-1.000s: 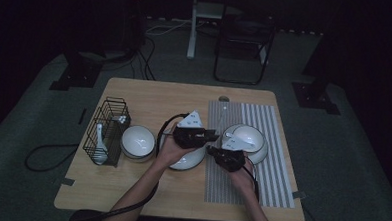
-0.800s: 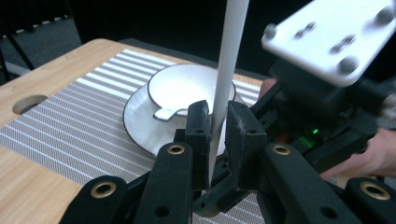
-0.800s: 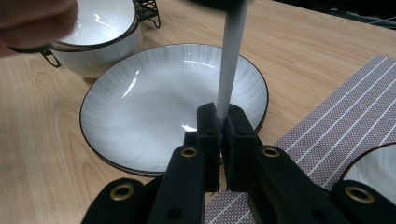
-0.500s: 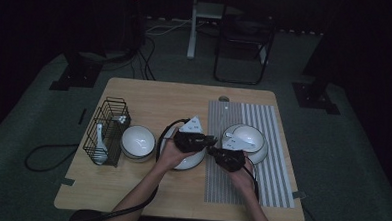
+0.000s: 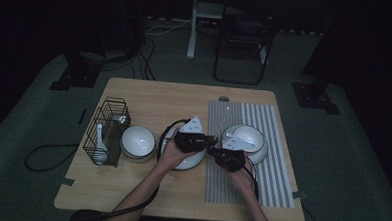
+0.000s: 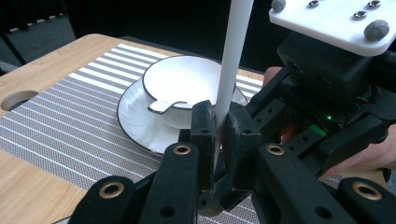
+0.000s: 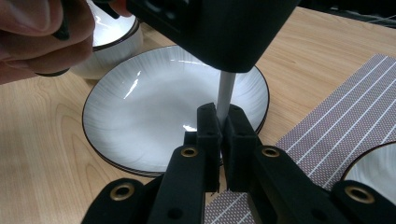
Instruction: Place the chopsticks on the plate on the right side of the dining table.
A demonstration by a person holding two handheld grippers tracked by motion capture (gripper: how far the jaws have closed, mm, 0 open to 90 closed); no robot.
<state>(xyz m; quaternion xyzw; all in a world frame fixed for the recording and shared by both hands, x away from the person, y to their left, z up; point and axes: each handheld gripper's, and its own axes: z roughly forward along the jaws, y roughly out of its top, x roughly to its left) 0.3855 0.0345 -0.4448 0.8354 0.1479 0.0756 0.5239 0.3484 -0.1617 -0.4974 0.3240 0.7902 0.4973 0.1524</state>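
Both hand-held grippers are clamped on one white stick (image 6: 235, 56), meeting over the surface (image 5: 145, 188) between the plate (image 5: 194, 160) and the striped mat (image 5: 267, 143).

Left hand-held gripper (image 6: 218, 125): jaws have just been closing and are now pinched on the stick, pads pressing both sides. In its own view the stick runs up from the jaws and out of the top edge. Behind it sit a bowl (image 6: 184, 84) on a saucer (image 6: 133, 119), both on the mat, with a spoon (image 6: 166, 105) lying in the bowl.

Right hand-held gripper (image 7: 223, 122): also shut on the stick, which rises from the jaws into the black body of the left one above it. The plate lies directly below, empty, glossy, dark-rimmed.

High view: left hand-held gripper sits over the plate's right side, the right one just beside it at the mat's left edge. The stick is held in the air between the two, above the plate-to-mat border. A second bowl (image 5: 137, 140) stands left of the plate, next to a wire rack (image 5: 108, 129) holding another spoon (image 5: 99, 145).

Whether the stick is a chopstick or a spoon handle cannot be told.
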